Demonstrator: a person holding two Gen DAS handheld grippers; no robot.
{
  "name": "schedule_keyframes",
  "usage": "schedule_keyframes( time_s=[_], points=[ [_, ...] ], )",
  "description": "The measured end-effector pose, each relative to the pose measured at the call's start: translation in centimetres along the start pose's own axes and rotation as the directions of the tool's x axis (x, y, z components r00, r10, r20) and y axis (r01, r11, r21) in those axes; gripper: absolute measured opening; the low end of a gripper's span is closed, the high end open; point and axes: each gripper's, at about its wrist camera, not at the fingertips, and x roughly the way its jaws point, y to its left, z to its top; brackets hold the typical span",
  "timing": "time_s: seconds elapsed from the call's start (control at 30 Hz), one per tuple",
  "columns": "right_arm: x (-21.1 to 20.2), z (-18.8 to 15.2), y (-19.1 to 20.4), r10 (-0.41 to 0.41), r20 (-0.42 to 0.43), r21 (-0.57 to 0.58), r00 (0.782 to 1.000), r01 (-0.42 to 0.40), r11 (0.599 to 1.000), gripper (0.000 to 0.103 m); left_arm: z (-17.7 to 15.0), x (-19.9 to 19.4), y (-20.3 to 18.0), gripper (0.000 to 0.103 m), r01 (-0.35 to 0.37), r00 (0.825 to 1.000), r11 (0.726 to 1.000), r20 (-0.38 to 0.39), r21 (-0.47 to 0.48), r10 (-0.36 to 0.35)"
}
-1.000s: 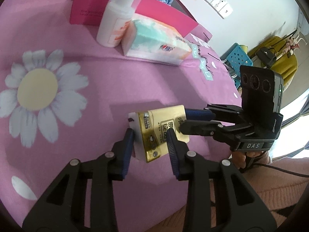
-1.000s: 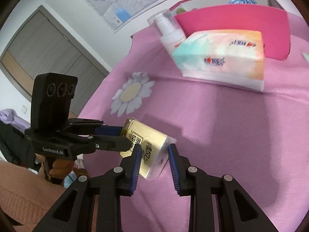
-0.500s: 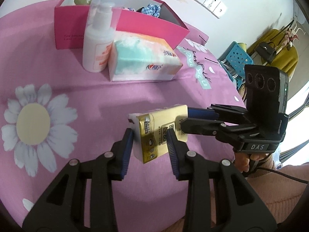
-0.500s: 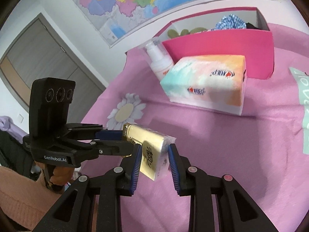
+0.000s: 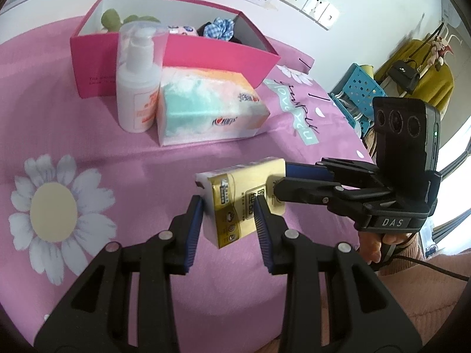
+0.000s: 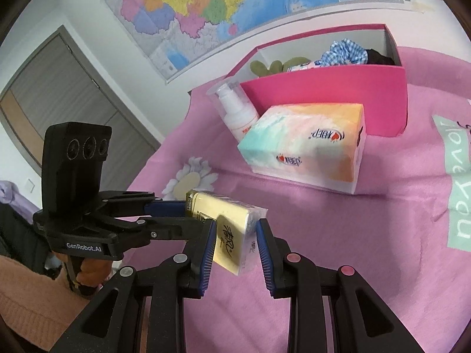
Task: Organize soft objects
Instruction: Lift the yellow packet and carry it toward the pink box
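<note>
Pink bedspread [image 5: 97, 153] below, I hold the tissue pack [image 5: 235, 200] mid-frame, left gripper [image 5: 229, 209] and right gripper [image 6: 235, 229] both pinching it (opposite ends). Uneven pulling could tear its wrap before the box [image 5: 182, 58], upper left.

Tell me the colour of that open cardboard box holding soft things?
Pink cardboard box, white inside; clearest from the left wrist.
</note>
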Motion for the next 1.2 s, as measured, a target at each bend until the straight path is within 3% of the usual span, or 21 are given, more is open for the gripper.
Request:
schedule_keyframes(
  time_s=[1.2],
  points=[
    [-3.5,3.7,-1.1,-0.037,0.12,-0.03,0.992,0.041,0.999,0.029,5.0,-0.9,-2.3,0.037,-0.015,0.995,0.996,0.099,0.088,0.006]
  ],
)
